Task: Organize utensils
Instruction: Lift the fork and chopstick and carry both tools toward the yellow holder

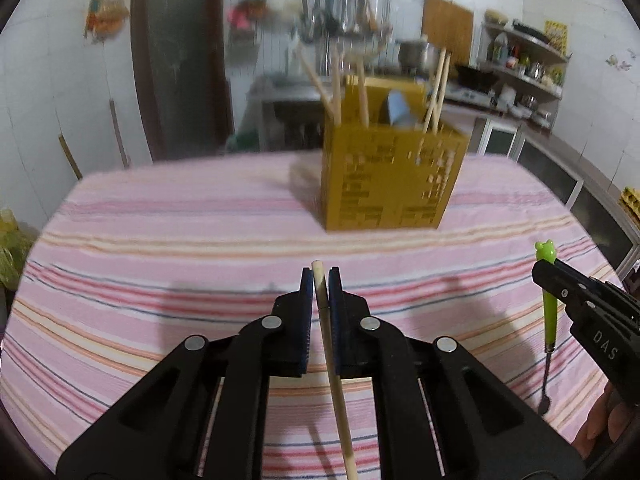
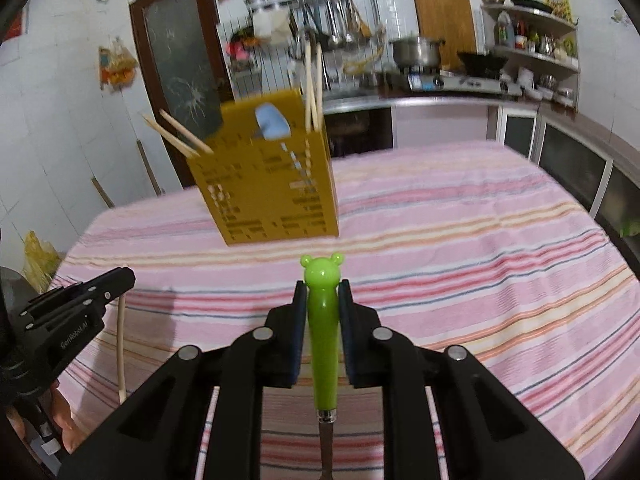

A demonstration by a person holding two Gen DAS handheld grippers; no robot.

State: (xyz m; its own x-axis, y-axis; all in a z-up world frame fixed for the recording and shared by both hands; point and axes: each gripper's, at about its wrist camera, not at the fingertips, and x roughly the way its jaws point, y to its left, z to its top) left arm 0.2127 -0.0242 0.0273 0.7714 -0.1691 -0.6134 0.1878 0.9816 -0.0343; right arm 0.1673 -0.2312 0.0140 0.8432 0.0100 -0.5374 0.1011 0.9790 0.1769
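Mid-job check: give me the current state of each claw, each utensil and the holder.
Left claw: shut on chopstick, lifted off table.
Right claw: shut on green fork by its handle.
Yellow holder: upright on striped tablecloth, several chopsticks and a blue item inside.

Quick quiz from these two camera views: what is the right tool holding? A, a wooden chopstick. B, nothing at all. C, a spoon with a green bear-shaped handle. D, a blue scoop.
C: in the right wrist view the right tool is shut on the green bear-handled spoon, its bear head poking out above the pads; the wooden chopstick sits in the left tool instead.
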